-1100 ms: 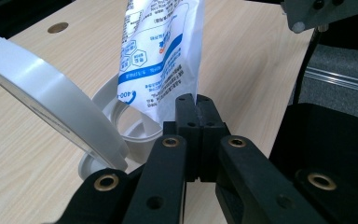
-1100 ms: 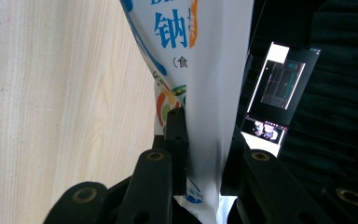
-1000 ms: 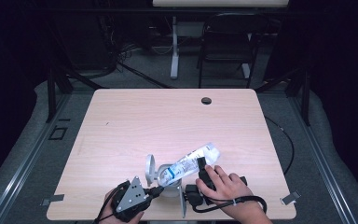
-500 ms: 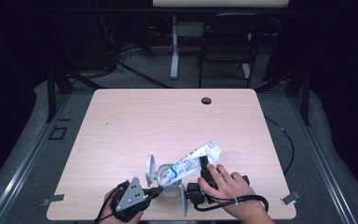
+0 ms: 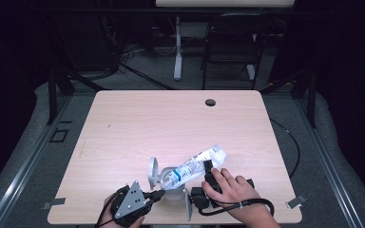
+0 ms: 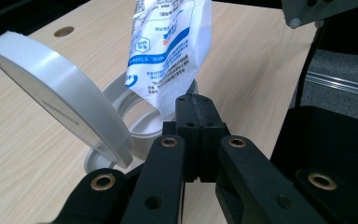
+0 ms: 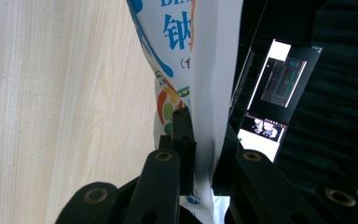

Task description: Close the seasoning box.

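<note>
A white pouch with blue print (image 5: 197, 166) hangs tilted, its lower end over a small white container (image 5: 169, 189) whose flip lid (image 5: 152, 169) stands open. My right gripper (image 5: 208, 167) is shut on the pouch's upper part; in the right gripper view the jaws (image 7: 203, 126) pinch the pouch (image 7: 200, 70) and have just been closing on it. My left gripper (image 5: 160, 194) points at the container's side. In the left gripper view its pads (image 6: 195, 100) stand together at the rim (image 6: 135, 126), below the pouch (image 6: 168, 51) and beside the lid (image 6: 51, 98). They have just been opening slightly, with nothing seen between them.
The light wooden table (image 5: 171, 123) has a dark cable hole (image 5: 210, 102) near its far edge. Behind it stand a chair (image 5: 230, 42) and a desk leg (image 5: 177, 47). A lit screen (image 7: 279, 93) shows in the right gripper view.
</note>
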Demonstrator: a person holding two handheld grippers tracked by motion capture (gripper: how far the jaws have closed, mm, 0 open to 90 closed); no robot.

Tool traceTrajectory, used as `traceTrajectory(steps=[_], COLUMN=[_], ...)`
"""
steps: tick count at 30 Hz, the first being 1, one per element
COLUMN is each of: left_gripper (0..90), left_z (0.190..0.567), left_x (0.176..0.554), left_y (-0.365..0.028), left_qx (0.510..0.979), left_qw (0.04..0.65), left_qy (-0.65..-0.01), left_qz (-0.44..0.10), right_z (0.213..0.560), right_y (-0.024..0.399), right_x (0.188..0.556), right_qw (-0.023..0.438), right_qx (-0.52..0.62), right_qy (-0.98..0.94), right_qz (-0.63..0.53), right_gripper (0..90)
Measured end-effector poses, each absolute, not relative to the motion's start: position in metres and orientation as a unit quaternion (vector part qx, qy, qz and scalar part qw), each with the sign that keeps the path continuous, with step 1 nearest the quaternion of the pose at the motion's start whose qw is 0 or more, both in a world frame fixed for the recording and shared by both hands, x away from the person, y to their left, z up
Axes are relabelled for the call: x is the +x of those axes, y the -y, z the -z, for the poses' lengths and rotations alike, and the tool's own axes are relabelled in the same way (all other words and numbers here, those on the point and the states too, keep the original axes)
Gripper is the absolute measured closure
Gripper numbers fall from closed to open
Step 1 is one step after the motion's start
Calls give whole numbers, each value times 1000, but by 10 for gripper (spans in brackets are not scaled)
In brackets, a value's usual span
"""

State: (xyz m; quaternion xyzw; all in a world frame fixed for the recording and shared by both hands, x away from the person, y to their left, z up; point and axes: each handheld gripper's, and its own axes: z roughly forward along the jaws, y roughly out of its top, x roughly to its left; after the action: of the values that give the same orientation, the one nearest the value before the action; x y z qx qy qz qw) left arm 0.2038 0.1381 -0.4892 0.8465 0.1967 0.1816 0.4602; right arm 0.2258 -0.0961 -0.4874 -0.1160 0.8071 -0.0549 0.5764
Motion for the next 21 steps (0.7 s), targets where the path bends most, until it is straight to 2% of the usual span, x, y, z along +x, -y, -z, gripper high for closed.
traceTrajectory(steps=[1, 5, 8, 10, 15, 21], left_gripper=[794, 711, 703, 724, 900, 900], left_z=[489, 489, 488, 486, 485, 487], left_x=[203, 200, 202, 204, 206, 205], left_y=[-138, -135, -133, -130, -125, -127], left_qx=[849, 849, 849, 849, 857, 860], left_qw=[455, 454, 452, 449, 441, 434], left_qy=[-195, -184, -186, -189, -176, -174], left_qz=[-185, -199, -201, -204, -203, -205], right_z=[488, 488, 487, 488, 486, 485], right_y=[96, 96, 95, 95, 95, 94], right_x=[226, 226, 225, 225, 225, 224], right_qw=[575, 575, 575, 574, 573, 576], right_qx=[-116, -116, -117, -119, -117, -120], right_qy=[-808, -808, -808, -809, -809, -807], right_qz=[53, 53, 56, 54, 54, 53], right_gripper=[837, 838, 838, 838, 840, 842])
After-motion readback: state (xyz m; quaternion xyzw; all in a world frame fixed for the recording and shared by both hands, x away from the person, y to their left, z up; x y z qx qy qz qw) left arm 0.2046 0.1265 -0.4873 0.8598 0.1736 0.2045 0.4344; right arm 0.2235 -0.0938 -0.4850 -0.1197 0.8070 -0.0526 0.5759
